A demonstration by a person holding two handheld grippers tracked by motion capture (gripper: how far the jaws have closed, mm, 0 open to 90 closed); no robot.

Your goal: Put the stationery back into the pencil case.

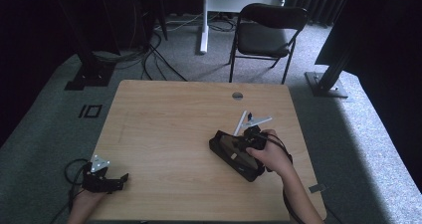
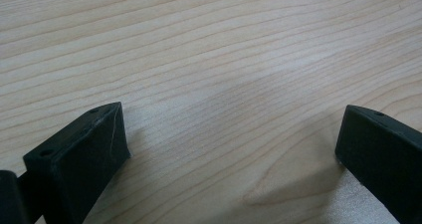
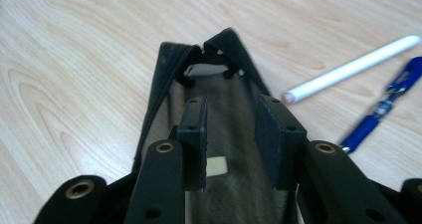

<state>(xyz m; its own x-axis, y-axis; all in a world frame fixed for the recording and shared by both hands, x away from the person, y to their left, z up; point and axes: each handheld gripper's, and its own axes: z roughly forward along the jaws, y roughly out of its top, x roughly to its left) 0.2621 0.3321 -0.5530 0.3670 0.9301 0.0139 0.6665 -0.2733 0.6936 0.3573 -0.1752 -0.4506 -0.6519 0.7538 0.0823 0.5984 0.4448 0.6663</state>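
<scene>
A black zip pouch lies open on the right half of the wooden table. My right gripper hovers at its mouth. In the right gripper view that gripper looks down into the pouch; its jaws stand a little apart with nothing between them, and a pale label shows inside. Just right of the pouch lie a white pen and a blue pen; the white pen is beyond the hand. My left gripper rests at the table's front left corner, and its jaws are wide open over bare wood.
A round cable hole sits near the table's far edge. Behind the table stand a black chair, a white desk leg and black stands with cables on the grey carpet.
</scene>
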